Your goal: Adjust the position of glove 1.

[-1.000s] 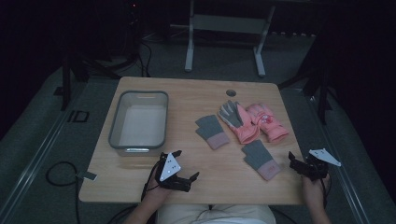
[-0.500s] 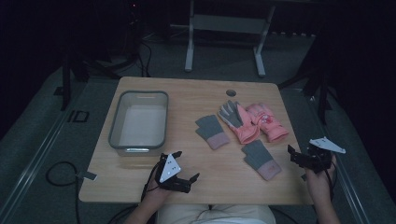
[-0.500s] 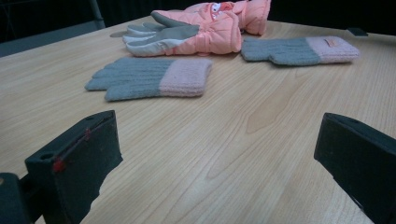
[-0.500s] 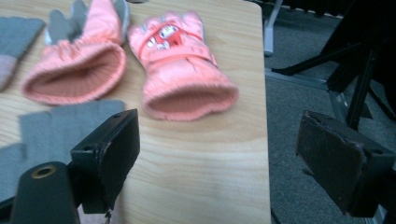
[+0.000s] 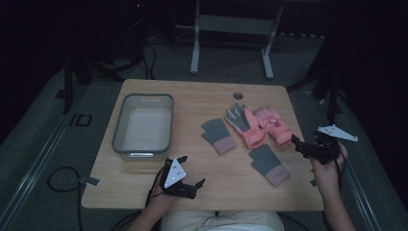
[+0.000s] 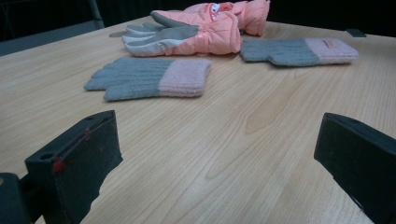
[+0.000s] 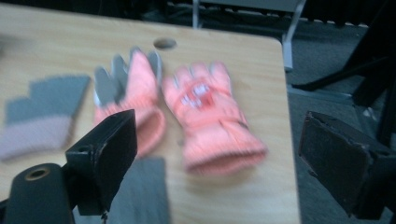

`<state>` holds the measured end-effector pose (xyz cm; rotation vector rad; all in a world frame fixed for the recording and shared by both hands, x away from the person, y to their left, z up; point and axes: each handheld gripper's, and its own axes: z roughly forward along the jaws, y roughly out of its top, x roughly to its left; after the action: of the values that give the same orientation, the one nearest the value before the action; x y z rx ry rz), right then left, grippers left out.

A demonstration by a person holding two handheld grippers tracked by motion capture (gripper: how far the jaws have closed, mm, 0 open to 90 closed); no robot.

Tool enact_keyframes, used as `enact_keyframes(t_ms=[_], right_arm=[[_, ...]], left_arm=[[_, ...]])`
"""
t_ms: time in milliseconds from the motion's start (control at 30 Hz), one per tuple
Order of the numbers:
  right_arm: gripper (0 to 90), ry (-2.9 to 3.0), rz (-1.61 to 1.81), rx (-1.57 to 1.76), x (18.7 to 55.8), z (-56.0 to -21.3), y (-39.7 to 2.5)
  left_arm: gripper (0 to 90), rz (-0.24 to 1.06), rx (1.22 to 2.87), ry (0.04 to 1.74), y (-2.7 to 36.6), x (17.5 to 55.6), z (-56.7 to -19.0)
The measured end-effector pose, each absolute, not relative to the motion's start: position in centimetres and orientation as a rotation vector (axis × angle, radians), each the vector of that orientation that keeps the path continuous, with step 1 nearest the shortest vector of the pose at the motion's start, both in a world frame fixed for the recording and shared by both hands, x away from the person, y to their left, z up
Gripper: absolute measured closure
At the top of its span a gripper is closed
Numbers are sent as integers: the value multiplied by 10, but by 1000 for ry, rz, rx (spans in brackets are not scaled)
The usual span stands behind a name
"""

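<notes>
You are lifting your right tongs [image 5: 302, 144], jaws wide apart and empty, off the bench's [image 5: 144, 190] edge toward the pink glove [image 7: 210, 119], beginning a pick, while your left tongs [image 5: 192, 184] are resting agape.

Four gloves lie on the counter [image 5: 192, 96]; two are pink padded gloves, one palm-up pink glove [image 5: 246, 126] showing a grey palm and one back-up pink glove [image 5: 273, 125] with a small print; two are grey knit gloves with pink cuffs, the left knit glove [image 5: 218, 135] and the right knit glove [image 5: 268, 163]; one clear plastic bin [image 5: 143, 126]; one round hole [image 5: 237, 95] in the counter.
</notes>
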<state>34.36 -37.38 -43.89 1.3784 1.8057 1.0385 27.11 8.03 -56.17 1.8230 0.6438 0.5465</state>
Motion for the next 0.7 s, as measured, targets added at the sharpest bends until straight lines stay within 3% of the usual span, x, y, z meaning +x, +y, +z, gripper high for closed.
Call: enact_keyframes(t_ms=[333, 700], right_arm=[[110, 1883, 1155, 1274, 358, -419, -338], [211, 1990, 1166, 1129, 372, -413, -294]], left_arm=[[0, 545, 1821, 642, 80, 271, -562], [0, 538, 1819, 641, 81, 272, -562]])
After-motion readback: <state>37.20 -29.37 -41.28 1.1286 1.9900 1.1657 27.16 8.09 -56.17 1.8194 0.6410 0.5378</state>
